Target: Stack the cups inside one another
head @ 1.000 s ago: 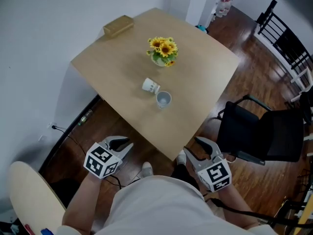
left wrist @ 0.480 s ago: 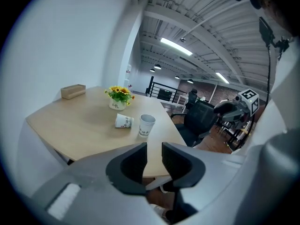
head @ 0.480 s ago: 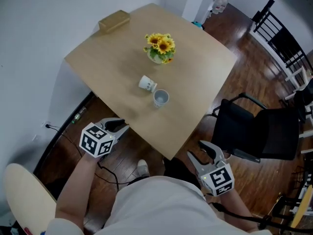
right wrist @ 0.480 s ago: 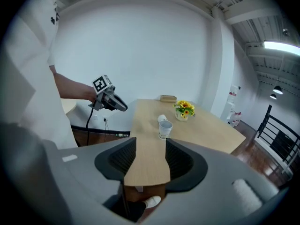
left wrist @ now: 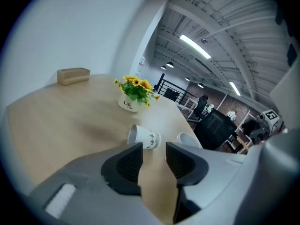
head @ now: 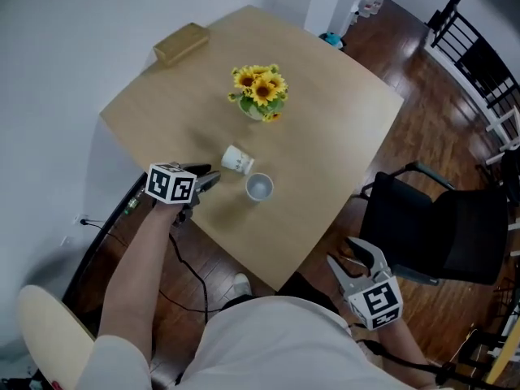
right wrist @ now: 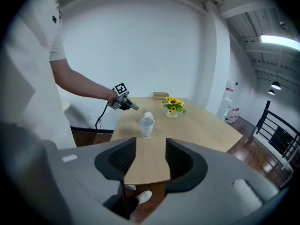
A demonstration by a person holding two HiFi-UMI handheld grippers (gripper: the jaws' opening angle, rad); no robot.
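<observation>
The right gripper (head: 351, 254) is held nearest the person's body, short of the table edge. Its jaws stand apart with nothing between them, as its own view (right wrist: 150, 146) confirms.

The left gripper (head: 210, 177) is extended over the near-left edge of the light wooden square table (head: 325, 120). Its jaws have just been opening and are now released; only bare tabletop is seen between them (left wrist: 153, 151).

Just beyond the left gripper's tips, slightly to its left, the white paper cup with dark print (head: 236, 159) is found lying on its side (left wrist: 144, 138). Its long axis runs aslant to the gripper's line, with the open mouth on the gripper's side and the base towards the second cup. The pale upright cup (head: 259, 188) stands just beside it, apart, to the gripper's right (left wrist: 187, 138).

The left gripper is judged much the nearer to both cups. The tipped cup is judged the thing to be taken first, gripped across its body.

Further off, a white pot of sunflowers (head: 258, 92) and a tan box (head: 180, 43) are noted, well clear.
</observation>
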